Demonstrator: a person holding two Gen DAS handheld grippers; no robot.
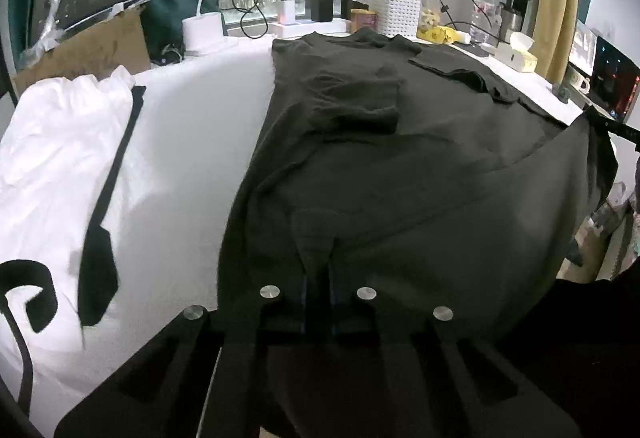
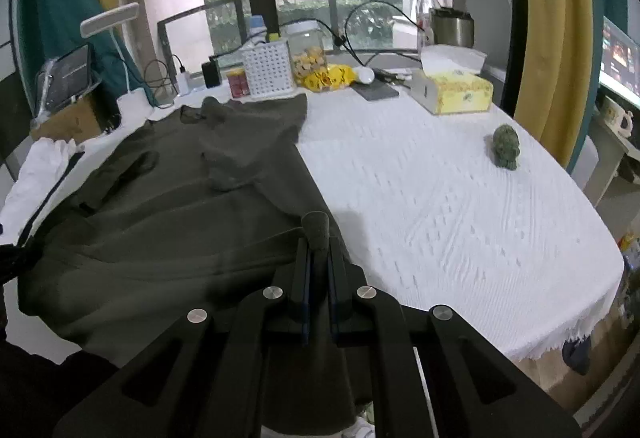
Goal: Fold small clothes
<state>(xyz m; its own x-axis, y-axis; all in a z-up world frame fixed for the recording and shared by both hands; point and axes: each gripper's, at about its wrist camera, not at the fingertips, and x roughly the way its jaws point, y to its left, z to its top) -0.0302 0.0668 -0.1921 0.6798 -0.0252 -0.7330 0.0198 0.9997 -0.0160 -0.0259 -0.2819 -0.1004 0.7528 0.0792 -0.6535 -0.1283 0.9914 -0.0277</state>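
White-clothed bench [image 2: 460, 206] carries 1 dark green T-shirt [image 1: 400, 166], spread flat with its hem nearest; both claws are clenched on that hem, the left claw [image 1: 316, 250] near 1 corner and the right claw [image 2: 318, 238] at the other. To fold well, I judge both should lift evenly, keeping the hem taut. Further back lie 1 white garment [image 1: 60, 142] and 1 tissue box [image 2: 456, 92].
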